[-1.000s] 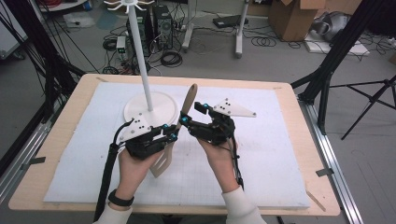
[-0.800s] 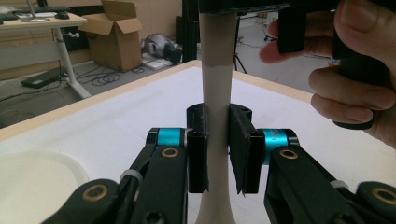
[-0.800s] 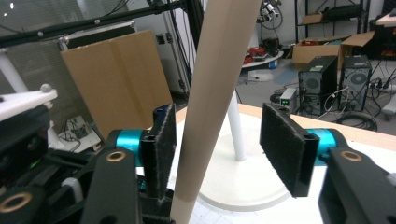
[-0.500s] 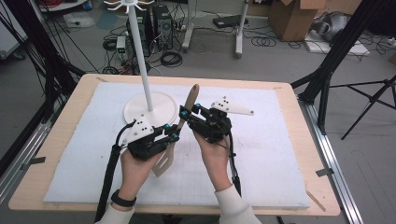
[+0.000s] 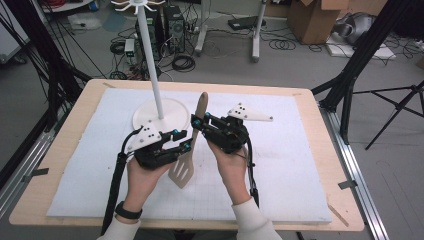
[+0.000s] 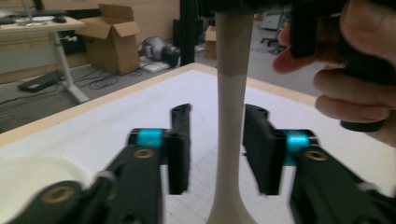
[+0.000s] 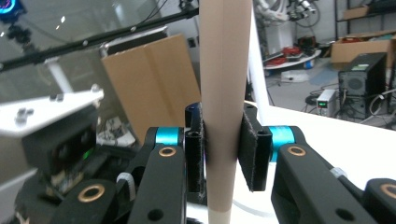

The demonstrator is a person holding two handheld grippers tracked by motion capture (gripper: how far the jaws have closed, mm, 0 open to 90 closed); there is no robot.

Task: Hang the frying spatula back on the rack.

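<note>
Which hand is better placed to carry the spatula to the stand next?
Right. The right gripper is clamped on the spatula handle, pads pressing both sides. The left gripper has just been opening; its pads stand apart from the handle between them. The stand is close by.

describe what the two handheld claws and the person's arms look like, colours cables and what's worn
Both the left claw and the right claw are black, with bright blue collars by the jaws and brass-coloured pivot pins. Each carries a grey three-cornered plate dotted with dark holes, and a black cable trails back from each along the forearm. The person wears a black wristband on the left wrist and pale sleeves.
</note>
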